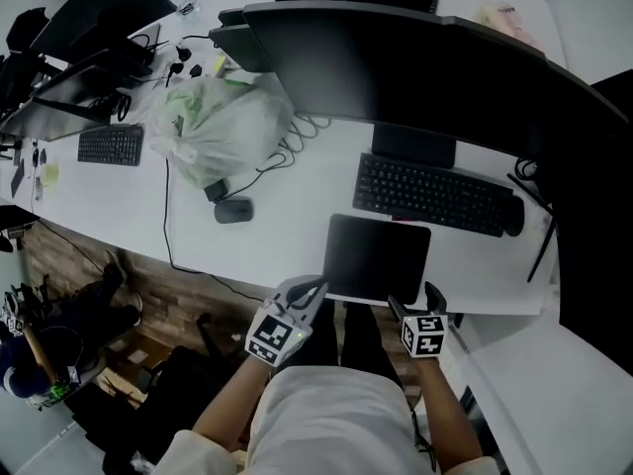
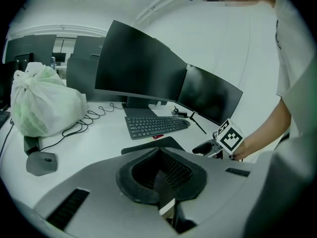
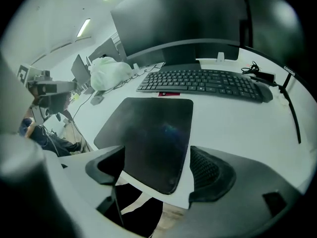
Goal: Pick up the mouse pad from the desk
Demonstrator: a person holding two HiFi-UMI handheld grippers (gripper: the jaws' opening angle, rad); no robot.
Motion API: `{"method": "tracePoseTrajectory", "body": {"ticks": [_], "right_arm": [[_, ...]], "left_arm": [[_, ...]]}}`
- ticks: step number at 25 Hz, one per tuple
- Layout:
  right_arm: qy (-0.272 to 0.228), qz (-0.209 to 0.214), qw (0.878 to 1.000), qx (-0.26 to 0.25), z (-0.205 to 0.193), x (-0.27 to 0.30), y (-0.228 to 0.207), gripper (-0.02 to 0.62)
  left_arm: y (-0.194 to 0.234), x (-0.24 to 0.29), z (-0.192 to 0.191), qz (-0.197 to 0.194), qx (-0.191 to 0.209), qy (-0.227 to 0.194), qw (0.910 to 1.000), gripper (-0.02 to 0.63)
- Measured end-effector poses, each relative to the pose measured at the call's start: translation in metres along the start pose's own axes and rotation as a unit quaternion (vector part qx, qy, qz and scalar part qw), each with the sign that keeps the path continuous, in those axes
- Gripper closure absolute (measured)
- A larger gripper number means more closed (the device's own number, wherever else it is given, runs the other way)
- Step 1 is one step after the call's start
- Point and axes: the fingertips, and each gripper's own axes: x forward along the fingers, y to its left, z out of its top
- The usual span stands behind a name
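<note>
- The right gripper [image 3: 157,167] hangs over the near edge of the white desk [image 3: 233,118]. Its jaws stand wide apart and grip nothing.
- The black rectangular mouse pad [image 3: 148,133] lies flat on the desk, directly ahead of this gripper. Its near edge sits in the gap between the jaws, and neither pad touches it.
- In the head view the right gripper [image 1: 415,303] is at the near right corner of the mouse pad [image 1: 378,258]. The left gripper [image 1: 315,290] is at the near left corner.
- The left gripper [image 2: 161,170] has its jaws drawn together at the tips, with nothing between them. The mouse pad [image 2: 153,144] shows as a dark strip just beyond its nose.
- Ahead of both grippers, just past the pad's far edge, lies a black full-size keyboard [image 1: 430,194].
- To the left of the left gripper and further out, a small grey computer mouse [image 1: 233,209] rests on the desk [image 1: 287,226].
- Beyond the mouse stands a knotted white plastic bag with green contents [image 1: 218,127].
- Behind the keyboard, furthest from the grippers, is a wide black curved monitor [image 1: 396,67].
- Far off to the left lies a second, smaller black keyboard [image 1: 111,144].
</note>
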Motion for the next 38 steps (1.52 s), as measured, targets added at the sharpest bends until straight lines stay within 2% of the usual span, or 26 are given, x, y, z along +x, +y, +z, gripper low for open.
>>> {"method": "tracePoseTrajectory", "body": {"ticks": [5,9,12,19,22,24,27,30,34,38], "right_arm": [[0.025,-0.030,0.999,0.007,-0.015,0.018,-0.007,0.153],[0.036,-0.070,0.996,-0.033,-0.021,0.025,-0.006,0.147],[0.043,-0.079,0.995,-0.037,-0.020,0.026,-0.004,0.156],[0.051,-0.072,0.995,-0.045,-0.020,0.026,0.001,0.208],[0.052,-0.069,0.996,-0.038,-0.019,0.025,0.006,0.292],[0.051,-0.068,0.996,-0.038,-0.019,0.026,0.009,0.327],[0.048,-0.054,0.996,-0.044,-0.020,0.028,0.015,0.381],[0.045,-0.036,0.997,-0.049,-0.018,0.026,0.025,0.494],[0.031,0.008,0.999,-0.028,-0.005,0.017,0.034,0.543],[0.014,0.063,0.998,-0.016,0.011,-0.001,0.043,0.551]], "left_arm": [[0.009,0.002,-0.010,-0.001,-0.005,0.005,1.0000,0.588],[0.016,0.000,-0.019,0.004,-0.006,0.010,0.9999,0.588],[0.020,-0.004,-0.022,0.006,-0.011,0.009,0.9999,0.588],[0.023,-0.010,-0.025,0.012,-0.015,0.009,0.9998,0.588],[0.023,-0.014,-0.024,0.014,-0.015,0.007,0.9998,0.588],[0.023,-0.016,-0.022,0.017,-0.014,0.005,0.9997,0.588],[0.021,-0.020,-0.018,0.024,-0.012,-0.001,0.9997,0.588],[0.017,-0.026,-0.015,0.030,-0.010,-0.005,0.9995,0.588],[0.011,-0.035,-0.006,0.039,-0.008,-0.014,0.9991,0.588],[0.008,-0.046,-0.001,0.059,-0.007,-0.022,0.9980,0.588]]}}
